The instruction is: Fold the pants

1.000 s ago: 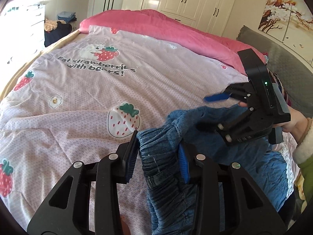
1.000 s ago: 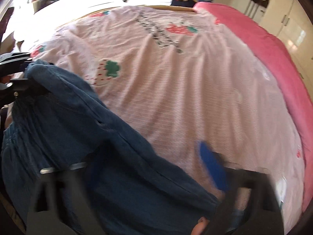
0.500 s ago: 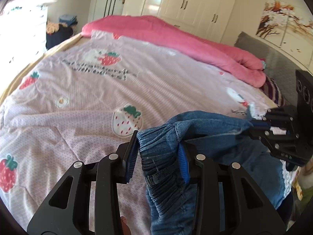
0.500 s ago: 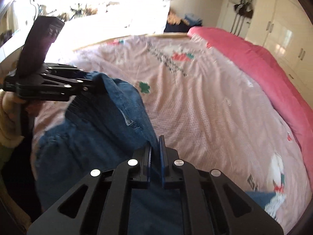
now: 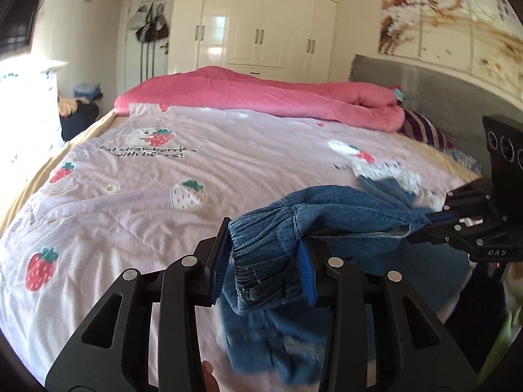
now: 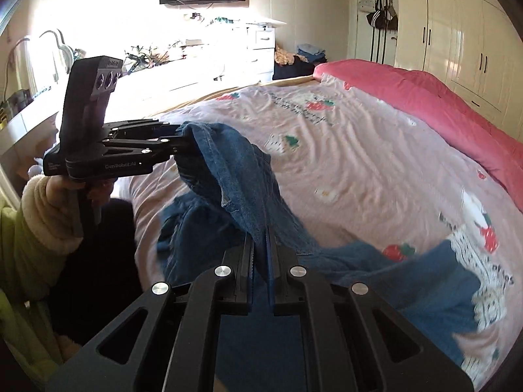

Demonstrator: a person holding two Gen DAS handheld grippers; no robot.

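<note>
Pants: blue denim pants (image 5: 343, 209) held up above the near edge of the bed, the gathered elastic waistband stretched between the two grippers; the rest of the fabric hangs and trails onto the bedspread below, blurred.
Left gripper: the left gripper (image 5: 264, 254) sits at the near centre of its own view, jaws partly apart and clamped on a thick bunched section of waistband that fills the gap between the blue pads.
Right gripper: the right gripper (image 6: 260, 254) has its jaws nearly together, pinching a thin fold of denim; in the left wrist view it appears at the right edge, gripping the far end of the stretched band.
Hand: a hand (image 6: 65, 189) in a cream fleece cuff holds the left gripper's handle, at the left of the right wrist view.
Bed: a pale pink bedspread (image 5: 163, 176) printed with strawberries and bears.
Far side: a folded bright pink quilt (image 5: 261, 98) lies along the far edge, with white wardrobes (image 5: 261, 32) behind it.
</note>
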